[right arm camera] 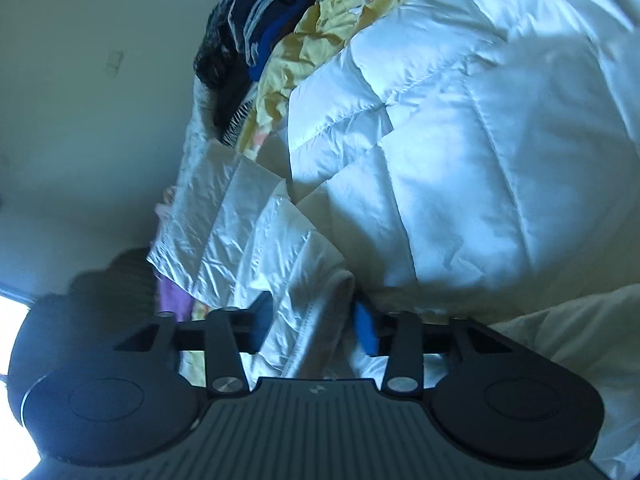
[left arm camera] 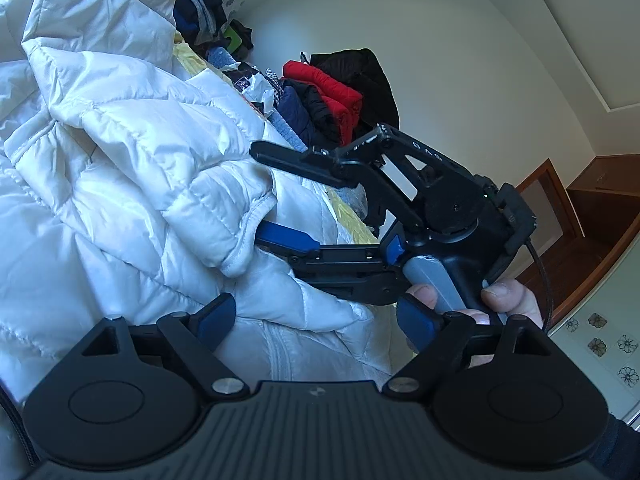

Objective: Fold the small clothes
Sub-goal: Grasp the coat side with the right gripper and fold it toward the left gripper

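A white quilted puffer jacket (left arm camera: 120, 140) is spread over the bed and fills most of both views. My left gripper (left arm camera: 316, 318) stands wide open at its lower edge, and its blue pads (left arm camera: 216, 316) press on nothing. My right gripper (left arm camera: 258, 192) reaches in from the right, held by a person's hand (left arm camera: 500, 296). Its jaws bracket the jacket's sleeve cuff (left arm camera: 240, 248), one finger over it and one under. In the right wrist view the bunched sleeve (right arm camera: 316, 312) fills the gap of the right gripper (right arm camera: 314, 324), with both pads against the fabric.
A heap of other clothes lies behind the jacket, among them a red and a black padded jacket (left arm camera: 336, 92) and dark garments (right arm camera: 248, 20). A yellow sheet (right arm camera: 320, 20) covers the bed. Brown wooden furniture (left arm camera: 592, 220) stands at the right by the pale wall.
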{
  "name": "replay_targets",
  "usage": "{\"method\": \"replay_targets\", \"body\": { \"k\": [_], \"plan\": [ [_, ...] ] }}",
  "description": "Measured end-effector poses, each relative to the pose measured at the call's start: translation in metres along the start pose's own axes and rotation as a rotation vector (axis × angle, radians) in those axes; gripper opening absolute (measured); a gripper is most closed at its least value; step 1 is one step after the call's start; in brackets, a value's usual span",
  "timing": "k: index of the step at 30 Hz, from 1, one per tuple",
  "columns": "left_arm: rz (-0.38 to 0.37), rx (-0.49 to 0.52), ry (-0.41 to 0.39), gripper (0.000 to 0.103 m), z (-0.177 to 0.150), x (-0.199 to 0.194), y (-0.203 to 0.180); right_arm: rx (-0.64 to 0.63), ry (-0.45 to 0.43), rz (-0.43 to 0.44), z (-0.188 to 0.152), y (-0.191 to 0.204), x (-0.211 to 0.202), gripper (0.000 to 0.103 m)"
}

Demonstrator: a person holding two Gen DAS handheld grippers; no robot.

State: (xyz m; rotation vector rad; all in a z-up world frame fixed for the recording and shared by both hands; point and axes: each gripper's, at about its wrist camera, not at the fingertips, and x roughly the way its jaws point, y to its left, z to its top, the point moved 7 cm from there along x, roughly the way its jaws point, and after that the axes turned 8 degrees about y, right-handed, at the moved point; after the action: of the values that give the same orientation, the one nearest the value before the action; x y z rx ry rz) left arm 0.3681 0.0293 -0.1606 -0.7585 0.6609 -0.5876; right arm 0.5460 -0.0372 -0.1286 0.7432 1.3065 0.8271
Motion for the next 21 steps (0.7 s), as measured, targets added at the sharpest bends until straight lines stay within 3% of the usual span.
{"method": "replay_targets", "body": {
  "k": [5, 8, 11, 16, 21],
  "plan": [
    [0.002, 0.002, 0.000, 0.089, 0.001, 0.000, 0.000, 0.006, 0.011, 0.015, 0.002, -0.002, 0.011, 0.054],
    [0.003, 0.008, 0.004, 0.089, 0.001, 0.001, 0.000, -0.041, -0.009, -0.025, 0.001, -0.001, 0.014, 0.027],
    [0.000, 0.008, 0.002, 0.090, 0.001, 0.002, 0.000, -0.106, -0.039, -0.045, -0.002, 0.003, 0.006, 0.017],
    [0.000, 0.009, 0.001, 0.090, 0.001, 0.002, 0.000, -0.190, -0.106, -0.066, 0.006, 0.023, -0.029, 0.014],
    [0.001, 0.009, 0.002, 0.090, 0.001, 0.002, 0.000, -0.300, -0.171, -0.180, 0.023, 0.048, -0.101, 0.014]
  ]
}}
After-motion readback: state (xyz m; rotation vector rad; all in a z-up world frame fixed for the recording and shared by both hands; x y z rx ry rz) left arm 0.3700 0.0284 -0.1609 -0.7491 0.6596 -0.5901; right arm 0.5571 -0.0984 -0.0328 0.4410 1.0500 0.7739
